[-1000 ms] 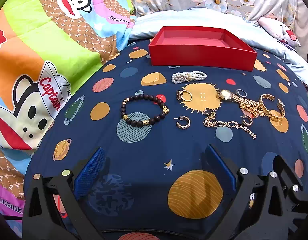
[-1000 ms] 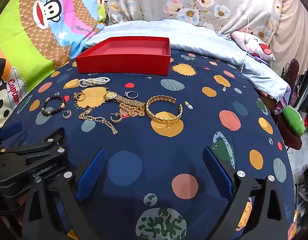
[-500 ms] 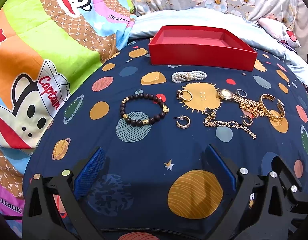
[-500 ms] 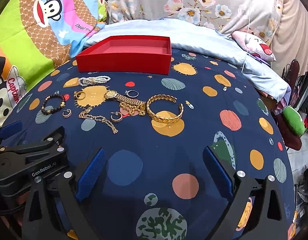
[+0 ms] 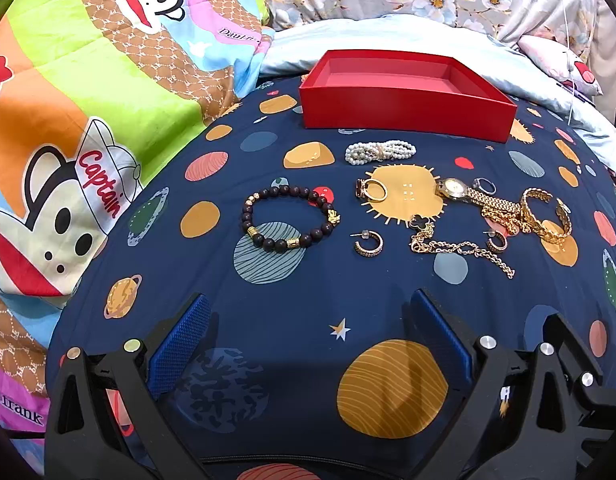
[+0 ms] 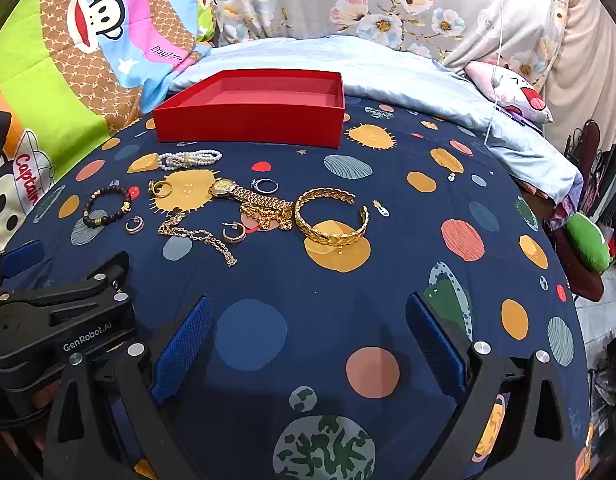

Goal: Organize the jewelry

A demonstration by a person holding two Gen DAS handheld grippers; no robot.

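Both grippers' fingers spread wide, holding nothing.
Jewelry lies ahead of left gripper (image 5: 308,336) and right gripper (image 6: 308,336), before the red box (image 5: 403,108).

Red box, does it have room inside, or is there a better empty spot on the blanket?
The red box looks empty. Bare blanket lies right of the gold bangle, and between both grippers and the jewelry. It is crowded around the watch and chain.

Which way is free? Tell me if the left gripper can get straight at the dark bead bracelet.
Probably yes. The left gripper is open, and only bare bedspread lies between it and the dark bead bracelet, which lies apart from the hoop earring.
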